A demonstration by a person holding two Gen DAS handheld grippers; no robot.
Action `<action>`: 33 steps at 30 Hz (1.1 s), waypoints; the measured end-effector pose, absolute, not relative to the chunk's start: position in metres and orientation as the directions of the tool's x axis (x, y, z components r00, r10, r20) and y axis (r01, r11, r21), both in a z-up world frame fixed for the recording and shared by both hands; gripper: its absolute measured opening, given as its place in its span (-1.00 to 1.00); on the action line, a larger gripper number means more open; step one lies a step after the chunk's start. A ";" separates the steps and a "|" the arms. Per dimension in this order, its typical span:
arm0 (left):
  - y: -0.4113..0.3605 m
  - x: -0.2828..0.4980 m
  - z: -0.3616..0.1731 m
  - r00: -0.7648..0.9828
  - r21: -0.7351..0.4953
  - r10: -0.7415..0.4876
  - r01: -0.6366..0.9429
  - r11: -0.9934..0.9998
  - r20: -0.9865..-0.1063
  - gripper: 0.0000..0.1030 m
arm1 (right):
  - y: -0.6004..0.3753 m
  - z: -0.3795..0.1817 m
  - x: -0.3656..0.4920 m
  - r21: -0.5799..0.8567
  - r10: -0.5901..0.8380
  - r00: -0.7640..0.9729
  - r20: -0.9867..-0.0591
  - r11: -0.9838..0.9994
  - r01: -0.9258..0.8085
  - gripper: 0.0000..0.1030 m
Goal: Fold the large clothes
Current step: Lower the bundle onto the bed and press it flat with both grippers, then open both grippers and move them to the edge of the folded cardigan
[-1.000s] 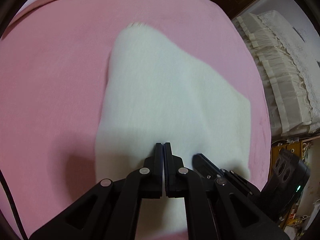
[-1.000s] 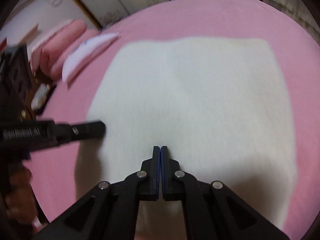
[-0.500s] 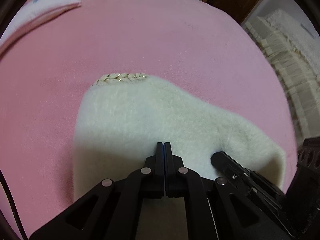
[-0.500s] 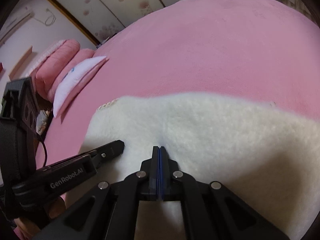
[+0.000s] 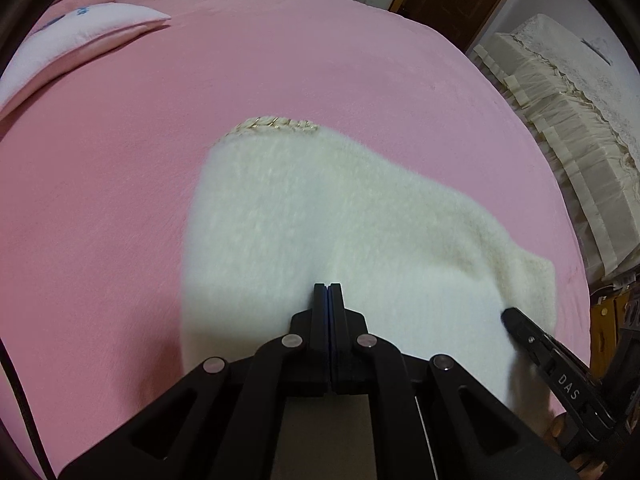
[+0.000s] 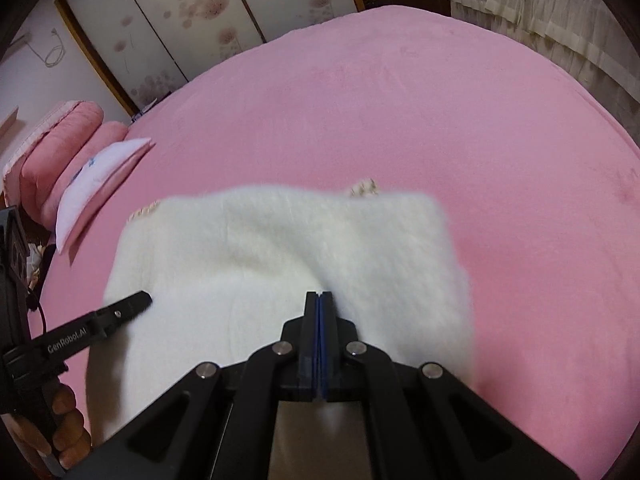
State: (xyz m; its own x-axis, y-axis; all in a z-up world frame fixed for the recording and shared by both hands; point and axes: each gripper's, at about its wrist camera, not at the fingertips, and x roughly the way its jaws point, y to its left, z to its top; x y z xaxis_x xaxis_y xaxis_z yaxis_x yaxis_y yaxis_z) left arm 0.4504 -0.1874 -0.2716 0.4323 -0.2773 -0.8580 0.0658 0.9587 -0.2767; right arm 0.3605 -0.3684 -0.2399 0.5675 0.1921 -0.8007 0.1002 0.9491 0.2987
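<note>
A fluffy white garment (image 5: pixel 320 216) lies folded on the pink bed (image 5: pixel 280 72); a knitted cream trim (image 5: pixel 276 124) shows at its far edge. My left gripper (image 5: pixel 328 288) is shut over its near edge; cloth between the tips cannot be made out. My right gripper (image 6: pixel 319 296) is likewise shut at the garment (image 6: pixel 280 248) near edge. The right gripper shows at the lower right of the left wrist view (image 5: pixel 516 318), and the left gripper at the left of the right wrist view (image 6: pixel 138 300).
A pink-and-white pillow (image 5: pixel 72 40) and rolled pink bedding (image 6: pixel 60 140) lie at the bed's left. A cream lace-covered bed (image 5: pixel 568 100) stands on the right. Floral sliding doors (image 6: pixel 168 20) are behind.
Both grippers have carried the garment's near edge forward, so the visible garment is much shorter and the trim edge has come into view. The cameras tilted up toward the room.
</note>
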 end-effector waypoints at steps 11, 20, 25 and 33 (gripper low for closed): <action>-0.177 0.373 -0.253 0.385 -0.383 -0.351 -0.009 0.924 -0.854 -0.99 | -0.360 -0.227 0.282 0.155 0.110 0.496 -0.861 0.987 0.050 -1.00; -0.168 0.325 -0.254 0.358 -0.387 -0.332 -0.092 0.917 -0.873 -0.99 | -0.363 -0.222 0.252 0.222 0.156 0.393 -0.906 0.966 0.129 -1.00; -0.177 0.306 -0.248 0.283 -0.343 -0.296 -0.134 0.930 -0.912 -0.98 | -0.361 -0.231 0.221 0.248 0.199 0.244 -0.949 0.949 0.193 -0.95; -0.203 0.291 -0.228 0.152 -0.187 -0.168 -0.119 0.975 -0.974 -0.42 | -0.355 -0.214 0.192 0.261 0.238 0.141 -0.961 0.950 0.173 -0.68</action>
State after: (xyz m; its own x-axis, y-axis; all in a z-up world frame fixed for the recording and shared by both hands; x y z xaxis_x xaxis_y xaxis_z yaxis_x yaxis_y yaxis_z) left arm 0.2910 -0.2028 -0.2278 0.1518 -0.1683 -0.9740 -0.1192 0.9751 -0.1871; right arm 0.1916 -0.3546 -0.2143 0.1410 0.2382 -0.9609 0.1735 0.9497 0.2608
